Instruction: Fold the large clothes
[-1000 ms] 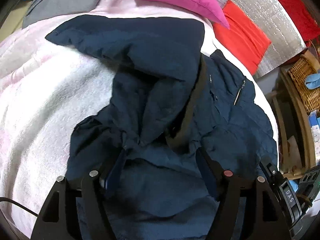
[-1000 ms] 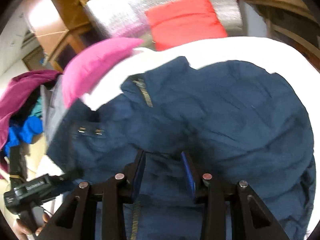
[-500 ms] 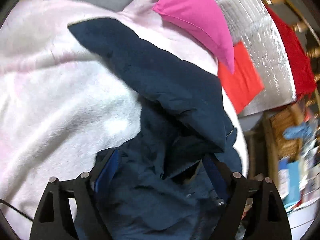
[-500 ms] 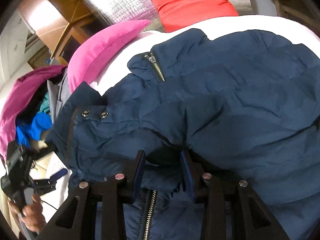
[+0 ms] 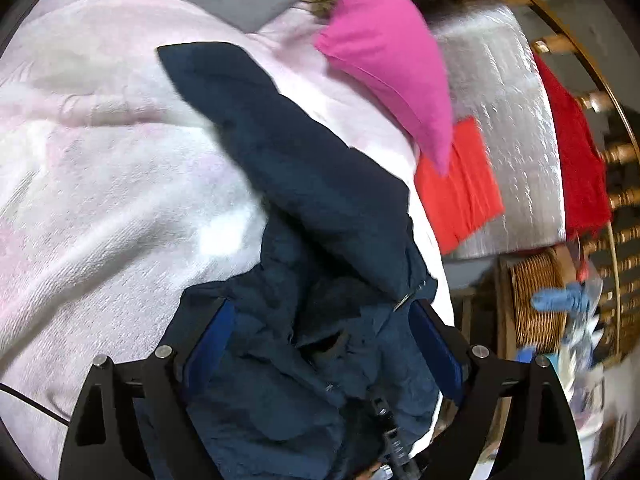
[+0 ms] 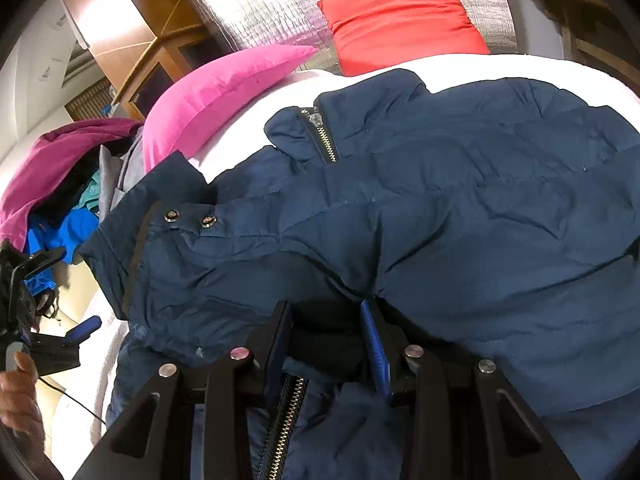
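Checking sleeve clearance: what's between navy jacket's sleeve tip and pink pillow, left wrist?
Only bare pale pink blanket separates navy jacket sleeve from pink pillow.

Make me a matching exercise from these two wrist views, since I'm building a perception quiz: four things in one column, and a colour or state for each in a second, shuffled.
Things:
1. jacket
2. pillow nearest the jacket's collar
3. left gripper
4. cushion against the silver sheet

Colours or states:
a. red
b. jaws wide apart
c. navy blue, lying on the pale blanket
d. pink

Pairs: 1-c, 2-d, 3-b, 4-a
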`<action>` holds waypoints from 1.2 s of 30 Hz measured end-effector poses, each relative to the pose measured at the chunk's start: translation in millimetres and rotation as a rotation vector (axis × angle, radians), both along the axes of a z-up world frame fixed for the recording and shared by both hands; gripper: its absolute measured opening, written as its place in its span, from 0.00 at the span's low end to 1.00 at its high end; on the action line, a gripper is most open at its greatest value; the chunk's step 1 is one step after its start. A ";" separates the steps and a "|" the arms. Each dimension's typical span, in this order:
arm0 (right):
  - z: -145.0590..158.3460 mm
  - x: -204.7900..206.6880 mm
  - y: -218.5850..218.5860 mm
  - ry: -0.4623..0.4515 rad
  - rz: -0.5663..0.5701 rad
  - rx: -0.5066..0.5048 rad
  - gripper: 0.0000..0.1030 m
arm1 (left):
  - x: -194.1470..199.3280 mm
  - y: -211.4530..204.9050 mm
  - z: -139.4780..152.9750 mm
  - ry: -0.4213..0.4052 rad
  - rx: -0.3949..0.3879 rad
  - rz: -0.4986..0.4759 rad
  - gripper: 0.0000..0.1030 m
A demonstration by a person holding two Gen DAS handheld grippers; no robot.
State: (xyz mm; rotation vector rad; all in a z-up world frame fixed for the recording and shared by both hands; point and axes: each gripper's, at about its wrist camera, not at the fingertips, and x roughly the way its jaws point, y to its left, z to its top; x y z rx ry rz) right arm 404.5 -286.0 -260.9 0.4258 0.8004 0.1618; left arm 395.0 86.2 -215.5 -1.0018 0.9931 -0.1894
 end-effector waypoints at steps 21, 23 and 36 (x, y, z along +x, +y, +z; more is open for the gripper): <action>4.1 2.4 9.6 0.014 0.001 -0.085 0.39 | 82.8 20.3 -46.1 -0.021 -0.280 0.067 0.26; 5.2 3.0 11.1 0.019 0.002 -0.099 0.39 | 79.3 26.4 -43.8 -0.049 -0.278 0.075 0.15; 55.3 24.7 72.5 -0.014 0.184 -0.059 0.48 | 45.7 60.8 59.4 -0.312 0.082 0.101 0.10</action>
